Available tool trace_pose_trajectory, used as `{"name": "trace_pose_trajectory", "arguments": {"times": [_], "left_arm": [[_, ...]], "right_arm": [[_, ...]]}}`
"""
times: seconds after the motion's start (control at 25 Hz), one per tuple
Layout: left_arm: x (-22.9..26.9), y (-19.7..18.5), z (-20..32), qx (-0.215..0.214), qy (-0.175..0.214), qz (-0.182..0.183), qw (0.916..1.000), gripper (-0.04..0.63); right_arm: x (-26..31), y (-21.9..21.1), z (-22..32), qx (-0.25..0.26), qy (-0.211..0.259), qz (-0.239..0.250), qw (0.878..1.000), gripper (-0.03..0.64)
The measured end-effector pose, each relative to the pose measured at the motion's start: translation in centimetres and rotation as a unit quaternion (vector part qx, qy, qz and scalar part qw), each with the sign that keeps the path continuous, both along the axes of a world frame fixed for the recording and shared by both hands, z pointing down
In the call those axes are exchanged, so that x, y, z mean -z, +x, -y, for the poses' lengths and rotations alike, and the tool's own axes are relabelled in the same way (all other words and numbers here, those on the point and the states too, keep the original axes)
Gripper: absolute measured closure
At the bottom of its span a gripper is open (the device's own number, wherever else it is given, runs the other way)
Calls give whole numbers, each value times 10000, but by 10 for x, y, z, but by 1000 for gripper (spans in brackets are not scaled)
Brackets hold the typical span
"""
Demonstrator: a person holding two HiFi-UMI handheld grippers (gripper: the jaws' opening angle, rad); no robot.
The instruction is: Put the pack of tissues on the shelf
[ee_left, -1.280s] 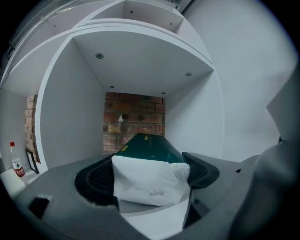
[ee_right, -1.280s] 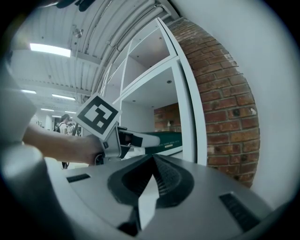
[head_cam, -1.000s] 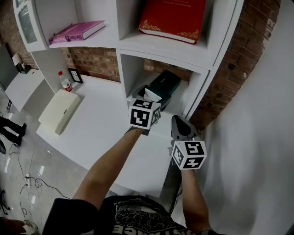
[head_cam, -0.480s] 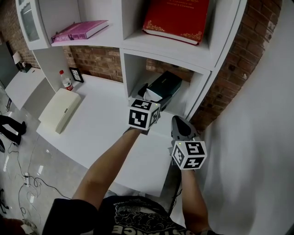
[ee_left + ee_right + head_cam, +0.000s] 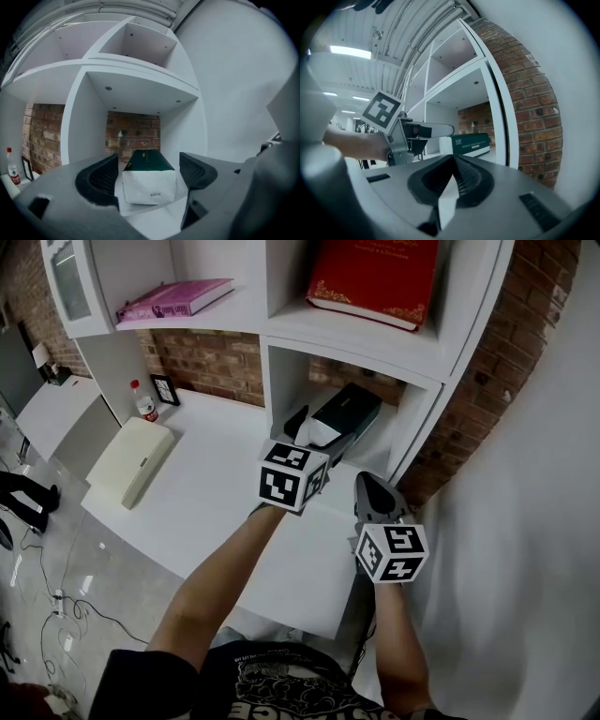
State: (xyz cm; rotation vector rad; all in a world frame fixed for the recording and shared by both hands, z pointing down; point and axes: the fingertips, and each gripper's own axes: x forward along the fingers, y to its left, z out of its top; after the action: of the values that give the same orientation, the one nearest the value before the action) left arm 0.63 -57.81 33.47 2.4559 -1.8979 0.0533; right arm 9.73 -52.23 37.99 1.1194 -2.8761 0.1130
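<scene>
The pack of tissues point(image 5: 339, 415), dark green with a white end, lies on the floor of the lower shelf compartment point(image 5: 382, 452). My left gripper point(image 5: 309, 431) is at the compartment's mouth. In the left gripper view the pack's white end point(image 5: 149, 186) sits between the two black fingers point(image 5: 104, 175), with a gap on each side. The jaws of the left gripper point(image 5: 150, 169) are closing, and the pads do not press on the pack. My right gripper point(image 5: 377, 495) hovers to the right by the shelf's upright. That right gripper point(image 5: 452, 165) is shut on nothing.
A red book point(image 5: 375, 277) and a pink book point(image 5: 178, 298) lie on the upper shelves. On the white desk point(image 5: 216, 502) stand a cream box point(image 5: 131, 460), a small bottle point(image 5: 142, 401) and a picture frame point(image 5: 165, 388). A brick wall point(image 5: 469, 418) runs at the right.
The left gripper has drawn back slightly, so more of the pack shows beyond it. The pack stays on the shelf. The right gripper has hardly moved.
</scene>
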Motion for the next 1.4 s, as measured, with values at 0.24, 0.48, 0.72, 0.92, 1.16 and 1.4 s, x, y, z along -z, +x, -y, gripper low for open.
{"name": "trace_pose_trajectory", "arguments": {"times": [0.24, 0.48, 0.72, 0.92, 1.16, 1.4], "left_arm": [[-6, -11, -21, -212, -89, 14, 9997, 232], [-8, -31, -52, -368, -100, 151, 9992, 284], [-14, -50, -83, -503, -173, 230, 9983, 342], [-17, -64, -109, -565, -182, 408, 9974, 380], [-22, -78, -133, -608, -159, 409, 9972, 432], [-25, -87, -155, -746, -272, 505, 9956, 492]], "right_arm": [[5, -10, -8, -102, -25, 62, 9999, 614], [9, -25, -25, -241, -16, 31, 9997, 614], [18, -36, -46, -400, 29, 69, 9992, 614], [22, -41, -63, -561, 34, 83, 9984, 613], [24, -44, -86, -736, 82, 21, 9973, 613], [30, -44, -105, -880, 143, -69, 9960, 614]]}}
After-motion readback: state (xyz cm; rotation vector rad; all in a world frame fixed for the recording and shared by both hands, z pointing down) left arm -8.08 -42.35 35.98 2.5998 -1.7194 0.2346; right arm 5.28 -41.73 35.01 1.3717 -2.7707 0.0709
